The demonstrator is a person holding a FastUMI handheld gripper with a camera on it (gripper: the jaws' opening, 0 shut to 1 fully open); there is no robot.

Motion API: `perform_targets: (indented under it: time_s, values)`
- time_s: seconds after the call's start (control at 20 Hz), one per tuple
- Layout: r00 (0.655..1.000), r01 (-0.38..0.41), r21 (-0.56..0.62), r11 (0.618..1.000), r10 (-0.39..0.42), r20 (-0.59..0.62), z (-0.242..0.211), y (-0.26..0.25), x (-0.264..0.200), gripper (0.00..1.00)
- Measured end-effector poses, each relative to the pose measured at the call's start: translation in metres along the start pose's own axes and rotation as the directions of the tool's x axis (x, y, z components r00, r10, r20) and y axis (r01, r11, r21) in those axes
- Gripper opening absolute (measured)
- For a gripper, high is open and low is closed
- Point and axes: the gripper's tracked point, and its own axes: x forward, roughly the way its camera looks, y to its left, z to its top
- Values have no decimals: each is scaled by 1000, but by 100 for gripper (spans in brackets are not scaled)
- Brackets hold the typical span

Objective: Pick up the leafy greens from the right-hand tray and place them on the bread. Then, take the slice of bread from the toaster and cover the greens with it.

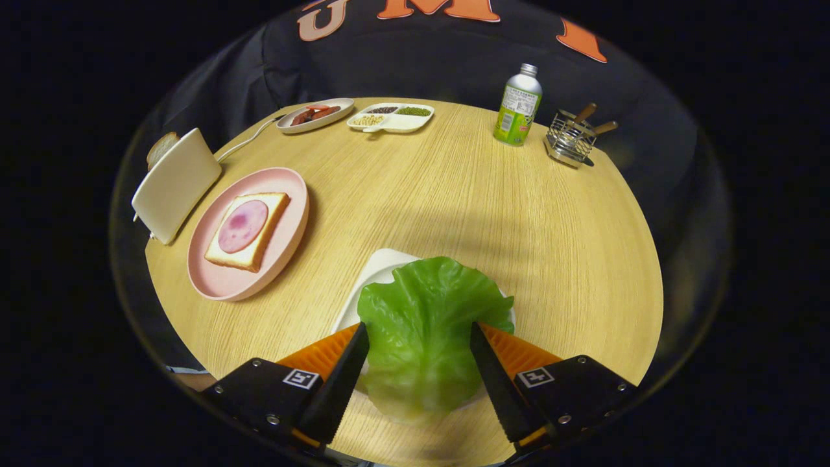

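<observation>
The leaf (pixel 421 324) lies on the white tray (pixel 379 269), between the gripper (pixel 420 334) fingers, which stand apart at its two side edges; whether they press it yet I cannot tell. It looks light, thin and floppy, likely to slip, so pinch it across the thicker near stem part. Its long axis runs near to far, ruffled end far. The bread (pixel 249 230) with ham sits on the pink plate (pixel 220 285) far left, toaster (pixel 175 185) beyond.

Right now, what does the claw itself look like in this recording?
The claw has two long tapering fingers with serrated inner edges. Each is mounted on a black angular block fastened with small screws, and each block carries a square black-and-white marker tag. No cables or sleeves are visible.
</observation>
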Motion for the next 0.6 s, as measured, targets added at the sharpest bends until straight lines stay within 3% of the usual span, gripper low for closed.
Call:
perform_targets:
  time_s: [0.2, 0.3, 0.35, 0.5, 0.6]
  values:
    - [1000, 4, 43, 999, -3, -5, 3, -5, 3, 80]
    - [1000, 13, 67, 998, -13, -4, 4, -11, 3, 67]
    - [1000, 19, 86, 996, -18, -6, 5, -14, 4, 52]
    - [1000, 14, 149, 989, -15, 4, 6, -21, 4, 21]
    - [1000, -13, 218, 976, 12, 5, 7, -19, 3, 11]
